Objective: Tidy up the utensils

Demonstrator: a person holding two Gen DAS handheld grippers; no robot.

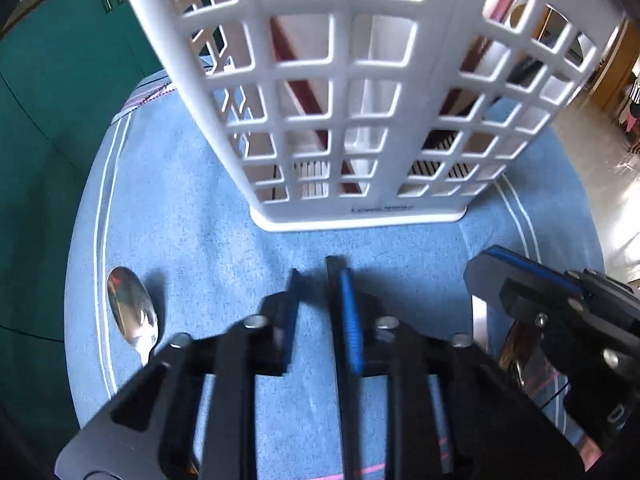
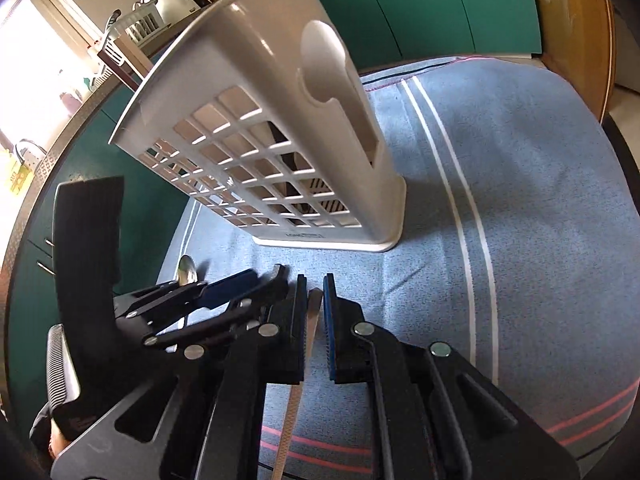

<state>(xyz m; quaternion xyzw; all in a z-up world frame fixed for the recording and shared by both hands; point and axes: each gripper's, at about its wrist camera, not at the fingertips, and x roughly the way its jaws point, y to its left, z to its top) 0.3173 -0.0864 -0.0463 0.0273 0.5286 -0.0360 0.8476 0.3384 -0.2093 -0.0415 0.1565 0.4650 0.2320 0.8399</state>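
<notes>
A white lattice utensil caddy (image 1: 340, 112) stands upright on a blue cloth (image 1: 200, 248); it also shows in the right wrist view (image 2: 280, 152). A metal spoon (image 1: 134, 314) lies on the cloth left of my left gripper (image 1: 320, 276), which is open and empty just in front of the caddy. My right gripper (image 2: 314, 284) is low over the cloth with its jaws a little apart around the flat handle of a metal utensil (image 2: 310, 320). The right gripper also shows at the right in the left wrist view (image 1: 520, 276).
Green cabinet doors (image 2: 420, 4) stand behind the table. The cloth has white stripes (image 2: 460, 208) and pink stripes (image 2: 320, 446) near its edges. A kitchen counter with a dish rack (image 2: 140, 24) is at the far left. The left gripper (image 2: 240, 284) sits close beside the right one.
</notes>
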